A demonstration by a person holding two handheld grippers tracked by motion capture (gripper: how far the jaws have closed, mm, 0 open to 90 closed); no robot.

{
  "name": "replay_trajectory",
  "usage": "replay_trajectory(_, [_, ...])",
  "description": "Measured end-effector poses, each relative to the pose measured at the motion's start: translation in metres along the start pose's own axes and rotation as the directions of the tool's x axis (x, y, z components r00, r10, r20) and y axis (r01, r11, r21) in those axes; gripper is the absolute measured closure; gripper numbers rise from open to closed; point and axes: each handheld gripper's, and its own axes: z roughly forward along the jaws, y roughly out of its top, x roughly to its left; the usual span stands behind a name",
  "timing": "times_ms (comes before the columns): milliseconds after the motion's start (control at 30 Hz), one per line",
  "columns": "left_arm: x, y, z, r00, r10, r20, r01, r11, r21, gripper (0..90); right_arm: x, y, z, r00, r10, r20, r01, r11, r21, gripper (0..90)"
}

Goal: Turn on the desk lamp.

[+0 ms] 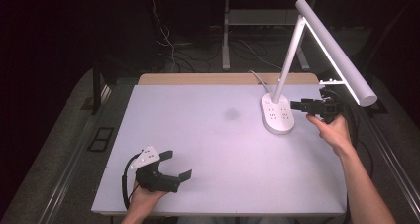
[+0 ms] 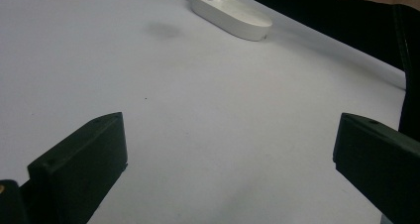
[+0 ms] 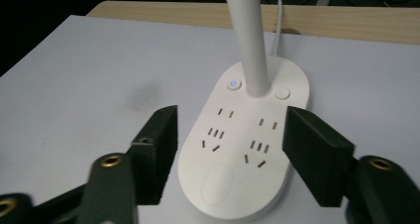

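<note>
a: where is the white desk lamp with the oval socket base [image 1: 277,114]?

b: it stands on the white worktop [image 1: 213,149], near the far right corner. the base is a flat white plastic oval with rows of socket slots, a lit power button and a second round button on top. a slim white stem rises from the far end of the base and carries a long white tube head that slants out over the worktop's right edge. a white cable leaves the base toward the far edge.

a: state of the right hand-held gripper [image 1: 298,105]?

b: open. it is held just off the right side of the base, jaws pointing at it. in the right gripper view the two black jaws stand apart on either side of the near end of the base [image 3: 242,149], above it, with no pad pressing on it.

a: state of the left hand-held gripper [image 1: 177,165]?

b: open. it sits near the near left corner of the worktop, held by the left hand [image 1: 143,196]. in the left gripper view the jaws are spread wide over bare white surface, well apart from the lamp base [image 2: 233,16].
</note>
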Motion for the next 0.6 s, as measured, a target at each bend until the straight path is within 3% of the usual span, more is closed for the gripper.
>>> replay_trajectory(67, [0.000,0.000,0.000,1.0000,0.000,0.000,0.000,1.0000,0.000,0.0,0.004,-0.004,-0.002,1.0000,-0.003,-0.008,0.003,1.000,0.006,26.8])
replay_trajectory(100, [0.000,0.000,0.000,1.0000,0.000,0.000,0.000,1.0000,0.000,0.0,0.004,-0.004,-0.002,1.0000,-0.003,-0.008,0.003,1.000,0.006,26.8])
replay_trajectory(133, [0.000,0.000,0.000,1.0000,0.001,0.000,-0.001,1.0000,0.001,0.0,0.008,-0.008,-0.004,0.9998,-0.012,-0.018,0.012,1.000,0.003,16.6])
replay_trajectory(267, [0.000,0.000,0.001,1.0000,0.002,0.007,-0.002,1.0000,0.003,0.0,0.017,-0.017,-0.010,0.9974,-0.023,-0.068,0.022,1.000,-0.017,0.3])
replay_trajectory(600, [0.000,0.000,0.001,1.0000,-0.003,0.004,0.003,1.0000,-0.003,0.0,0.046,-0.036,-0.025,0.9851,-0.071,-0.157,0.065,0.997,-0.043,0.5])
